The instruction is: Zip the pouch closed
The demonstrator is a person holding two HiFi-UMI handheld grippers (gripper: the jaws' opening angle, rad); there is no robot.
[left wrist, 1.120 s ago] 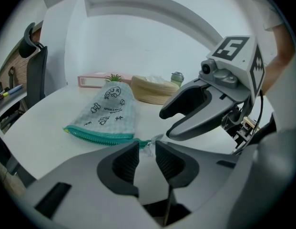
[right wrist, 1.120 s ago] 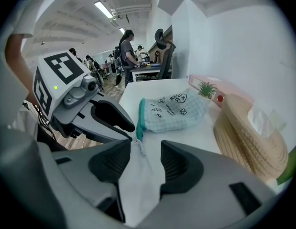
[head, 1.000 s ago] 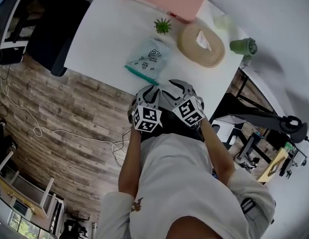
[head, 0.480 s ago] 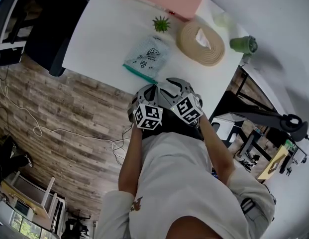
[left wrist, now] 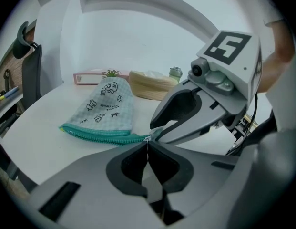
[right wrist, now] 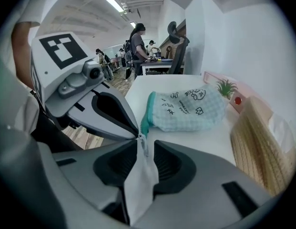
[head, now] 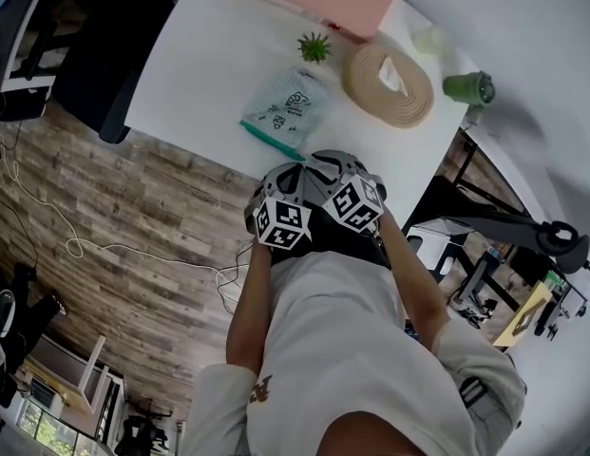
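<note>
Since the earlier frame the right marker cube (head: 355, 204) has tilted a little, and both sets of jaws have just been closing. The left hand-held gripper (left wrist: 148, 142) is pressed together on the teal zipper end of the pouch (left wrist: 106, 111), which lies at the counter (left wrist: 38, 142) edge; the right hand-held gripper (right wrist: 140, 140) pinches a white tab (right wrist: 140, 185)

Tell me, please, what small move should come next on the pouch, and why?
Probably draw the right gripper along the teal zipper toward the far corner of the pouch, with the left gripper holding steady. The right jaws have just been closing and now pinch the white tab; the left gripper is shut at the zipper's near end.
</note>
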